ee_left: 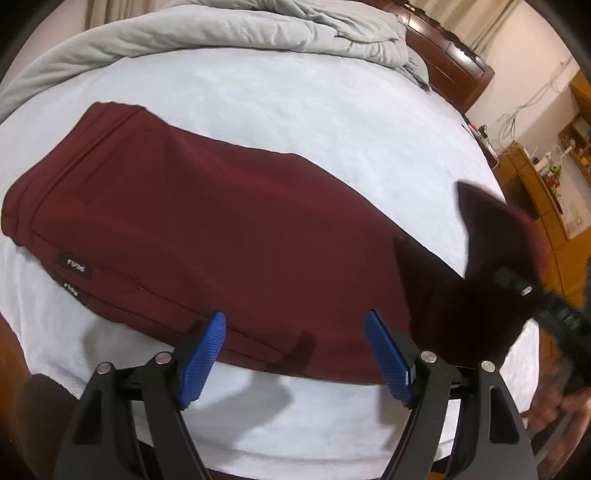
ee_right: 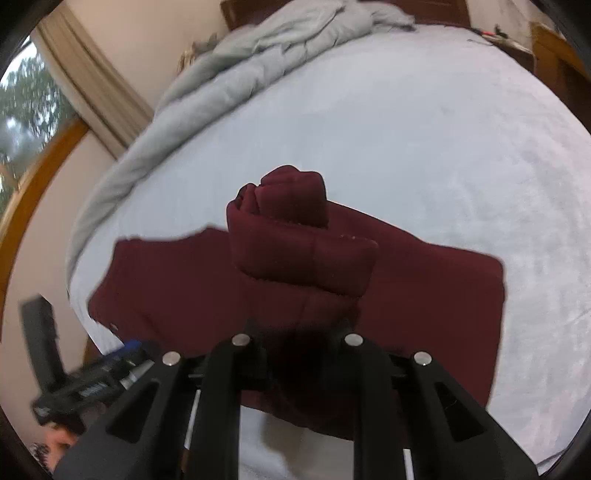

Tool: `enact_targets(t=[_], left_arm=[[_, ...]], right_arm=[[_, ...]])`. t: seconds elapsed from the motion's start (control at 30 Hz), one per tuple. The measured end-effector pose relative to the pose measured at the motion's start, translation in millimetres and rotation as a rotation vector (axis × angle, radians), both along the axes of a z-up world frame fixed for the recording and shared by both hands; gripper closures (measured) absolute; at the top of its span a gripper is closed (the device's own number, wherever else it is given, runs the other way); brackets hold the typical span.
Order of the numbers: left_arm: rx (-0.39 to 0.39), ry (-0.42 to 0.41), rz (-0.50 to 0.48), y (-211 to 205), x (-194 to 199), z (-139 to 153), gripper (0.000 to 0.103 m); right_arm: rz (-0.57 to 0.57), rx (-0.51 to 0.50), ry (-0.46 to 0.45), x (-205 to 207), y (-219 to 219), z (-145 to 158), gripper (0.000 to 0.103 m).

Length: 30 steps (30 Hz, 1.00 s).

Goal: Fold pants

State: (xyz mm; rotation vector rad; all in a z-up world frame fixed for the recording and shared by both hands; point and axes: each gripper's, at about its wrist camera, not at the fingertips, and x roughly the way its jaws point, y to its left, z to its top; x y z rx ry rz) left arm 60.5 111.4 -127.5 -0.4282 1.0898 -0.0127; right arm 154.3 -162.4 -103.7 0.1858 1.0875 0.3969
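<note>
Dark red pants (ee_left: 207, 221) lie on a pale bed sheet (ee_left: 295, 110), legs stacked, waistband at the far left with two small black labels (ee_left: 75, 266). My left gripper (ee_left: 295, 332) is open and empty, its blue pads just above the pants' near edge. My right gripper (ee_right: 299, 325) is shut on the bunched leg cuffs (ee_right: 295, 236) and holds them lifted above the rest of the pants (ee_right: 443, 295). In the left wrist view the right gripper (ee_left: 517, 288) shows at the right, blurred, with the lifted cloth.
A crumpled grey duvet (ee_left: 221, 26) lies along the far side of the bed. A dark wooden headboard (ee_left: 450, 62) and wooden shelves (ee_left: 543, 184) stand at the right. A window with a curtain (ee_right: 74, 74) is at the left in the right wrist view.
</note>
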Motion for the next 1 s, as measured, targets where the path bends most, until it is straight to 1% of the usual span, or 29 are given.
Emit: enact_targets(t=[0.07, 0.13, 0.17, 0.2, 0.27, 0.3, 0.33, 0.37, 0.4, 0.43, 0.47, 0.5, 0.57, 0.63, 0.67, 0.73, 0.83, 0.9, 0.93, 1.0], left_arm=[[-0.004, 0.0, 0.005, -2, -1, 1, 0.025], [-0.009, -0.001, 0.012, 1, 2, 2, 0.025], [-0.014, 0.0, 0.015, 3, 3, 1, 0.025], [-0.016, 0.001, 0.016, 3, 4, 2, 0.024], [-0.024, 0.007, 0.013, 0, 7, 1, 0.024], [-0.028, 0.011, 0.01, 1, 8, 1, 0.024], [-0.035, 0.017, 0.005, -2, 13, 0, 0.024], [-0.046, 0.022, -0.002, -3, 15, -1, 0.023], [-0.064, 0.03, -0.008, -4, 16, -3, 0.023], [-0.079, 0.041, -0.011, -7, 19, -5, 0.023], [-0.093, 0.05, -0.015, -10, 23, -6, 0.023], [-0.111, 0.063, -0.02, -14, 27, -9, 0.023], [-0.142, 0.084, -0.037, -22, 33, -14, 0.023], [-0.167, 0.106, -0.054, -28, 34, -18, 0.023], [-0.186, 0.117, -0.068, -33, 36, -21, 0.023], [-0.226, 0.153, -0.094, -49, 43, -29, 0.023], [-0.246, 0.201, -0.107, -67, 52, -43, 0.022], [-0.265, 0.234, -0.095, -74, 56, -54, 0.022], [-0.262, 0.24, -0.081, -75, 57, -57, 0.021], [-0.265, 0.235, -0.058, -77, 59, -60, 0.022]], right_arm=[[0.032, -0.029, 0.033, -2, 15, -17, 0.087], [0.065, -0.044, 0.065, -7, 27, -35, 0.083], [0.074, -0.049, 0.075, -12, 29, -42, 0.079], [0.085, -0.054, 0.095, -15, 33, -51, 0.07], [0.125, -0.02, 0.143, -19, 40, -64, 0.059], [0.138, -0.018, 0.148, -23, 42, -67, 0.053], [0.169, 0.0, 0.138, -28, 44, -67, 0.043], [0.196, 0.042, 0.147, -31, 44, -64, 0.026], [0.215, 0.094, 0.164, -33, 42, -61, 0.021], [0.235, 0.186, 0.194, -37, 37, -58, 0.021], [0.241, 0.228, 0.206, -39, 33, -56, 0.021], [0.239, 0.256, 0.208, -41, 27, -52, 0.021], [0.2, 0.301, 0.173, -45, 1, -38, 0.021], [0.157, 0.309, 0.155, -47, -17, -31, 0.021], [0.12, 0.309, 0.139, -49, -34, -26, 0.021], [0.07, 0.301, 0.116, -50, -58, -20, 0.021], [-0.015, 0.278, 0.084, -53, -93, -16, 0.02], [-0.058, 0.273, 0.075, -56, -111, -18, 0.02], [-0.082, 0.27, 0.068, -58, -121, -18, 0.02], [-0.106, 0.262, 0.062, -59, -126, -21, 0.021]])
